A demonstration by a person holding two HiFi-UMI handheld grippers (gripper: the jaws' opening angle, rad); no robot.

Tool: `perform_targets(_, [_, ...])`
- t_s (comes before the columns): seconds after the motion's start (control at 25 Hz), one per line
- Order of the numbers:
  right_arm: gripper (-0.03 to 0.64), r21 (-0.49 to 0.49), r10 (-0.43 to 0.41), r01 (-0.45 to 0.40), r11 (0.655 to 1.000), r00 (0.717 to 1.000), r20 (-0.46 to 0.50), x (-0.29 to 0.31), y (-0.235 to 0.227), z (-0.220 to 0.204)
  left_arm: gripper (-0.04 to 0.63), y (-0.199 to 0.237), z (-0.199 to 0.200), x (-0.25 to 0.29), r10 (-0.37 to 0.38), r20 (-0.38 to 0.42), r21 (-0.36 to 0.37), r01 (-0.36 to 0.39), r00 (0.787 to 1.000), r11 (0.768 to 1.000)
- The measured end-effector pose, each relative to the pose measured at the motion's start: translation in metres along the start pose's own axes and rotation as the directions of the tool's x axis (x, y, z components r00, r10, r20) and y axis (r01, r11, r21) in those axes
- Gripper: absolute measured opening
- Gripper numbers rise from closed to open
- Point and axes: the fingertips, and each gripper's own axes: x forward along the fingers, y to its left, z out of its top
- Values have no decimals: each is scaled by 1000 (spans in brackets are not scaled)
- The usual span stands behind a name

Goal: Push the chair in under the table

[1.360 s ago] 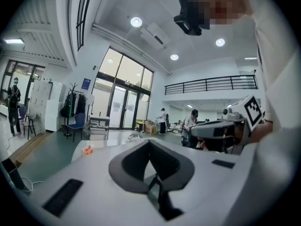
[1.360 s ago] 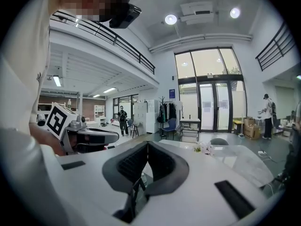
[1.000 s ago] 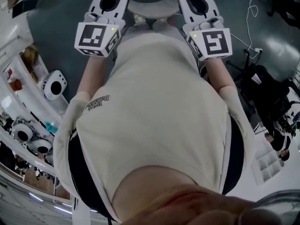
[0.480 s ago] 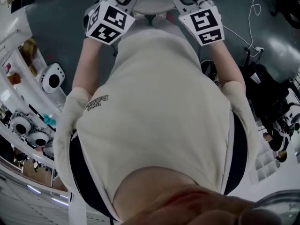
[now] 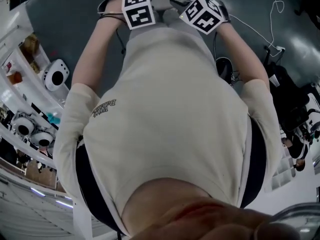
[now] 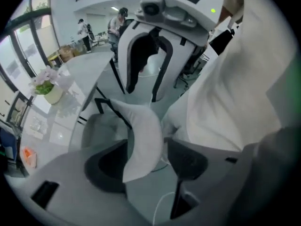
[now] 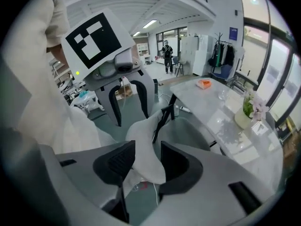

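As their jaws have just been opening, the left tool [image 6: 148,160] and right tool [image 7: 146,163] stand open, each astride the chair [image 6: 141,126] backrest. The chair stands just beside a glossy white counter [image 7: 211,107], on a grey floor [image 5: 65,24].

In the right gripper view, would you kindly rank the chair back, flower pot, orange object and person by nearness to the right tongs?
1. Chair back, between the right tongs, just opened.
2. Flower pot, on the table, right.
3. Orange object, farther along the table.
4. Person, far background.
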Motion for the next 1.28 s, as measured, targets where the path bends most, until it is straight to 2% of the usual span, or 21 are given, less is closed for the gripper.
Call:
perform_targets(0.12, [197, -42, 80, -84, 996, 994, -79, 21, 13, -23, 269, -18, -5, 29, -99, -45, 31, 100, 994, 994])
perform_targets(0.24, [223, -70, 151, -164, 984, 976, -160, 40, 26, -42, 324, -30, -10, 58, -155, -76, 78, 160, 985, 984])
perform_targets(0.36, [253, -91, 206, -230, 969, 954, -218, 60, 39, -53, 353, -38, -23, 85, -198, -85, 86, 206, 976, 975])
perform_targets(0.44, [262, -104, 228, -260, 960, 941, -249, 72, 43, -62, 357, -38, -28, 101, -203, -85, 88, 210, 975, 974])
perform_targets(0.6, [267, -124, 253, -305, 944, 913, -322, 92, 44, -82, 357, -27, -42, 130, -160, -119, 119, 174, 980, 978])
perform_targets(0.72, [273, -149, 256, -328, 933, 895, -366, 111, 47, -96, 357, -31, -59, 148, -198, -148, 115, 215, 969, 970])
perform_targets(0.88, [291, -156, 264, -352, 923, 873, -410, 130, 48, -116, 357, -39, -69, 167, -266, -140, 99, 281, 954, 954])
perform_targets(1.0, [291, -166, 249, -344, 924, 873, -420, 140, 42, -120, 357, -35, -72, 177, -252, -123, 101, 264, 960, 959])
perform_targets(1.12, [291, -193, 251, -360, 913, 867, -431, 153, 39, -123, 357, -22, -64, 174, -225, -72, 94, 231, 972, 968])
perform_targets(1.28, [302, -206, 261, -389, 898, 847, -463, 170, 42, -133, 357, -26, -64, 176, -267, -57, 86, 271, 962, 959])
